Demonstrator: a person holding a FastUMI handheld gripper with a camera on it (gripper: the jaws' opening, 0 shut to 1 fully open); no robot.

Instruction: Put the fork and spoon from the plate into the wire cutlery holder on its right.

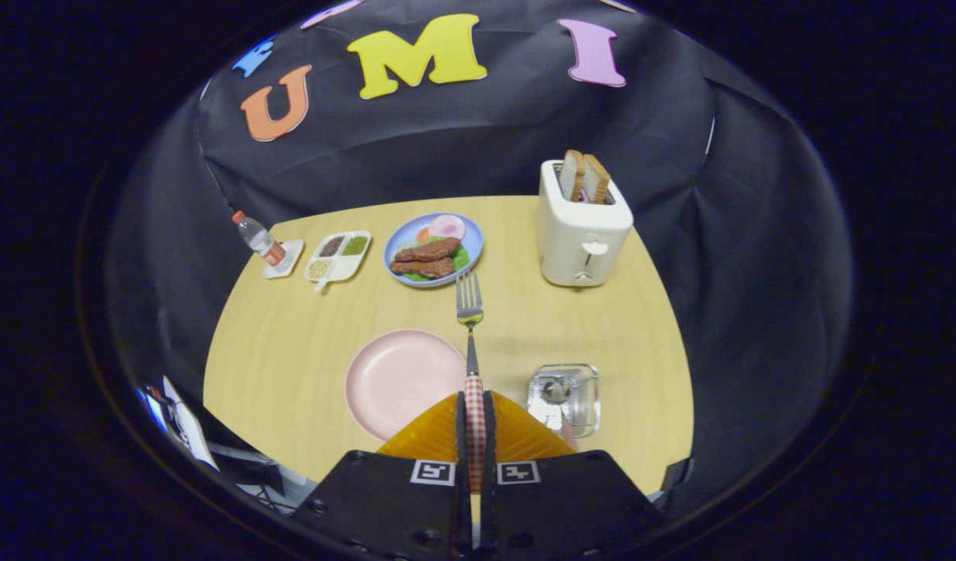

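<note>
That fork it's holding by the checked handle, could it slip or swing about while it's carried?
Probably little. The gripper is shut on the fork at its handle, and the fork looks stiff metal, so it shouldn't droop. With the tines far beyond the fingers, it might pivot if bumped against the wire cutlery holder.

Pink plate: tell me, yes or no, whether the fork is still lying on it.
No. The fork is clamped by its checked handle between the gripper jaws and points ahead beside the bare plate.

The fork (470, 327), with a red-checked handle, was clamped between the tongs (474, 413), tines pointing ahead. The pink plate (396, 378) lay bare on the tabletop. To its right, the wire cutlery holder (565, 397) held the spoon (557, 389).
</note>
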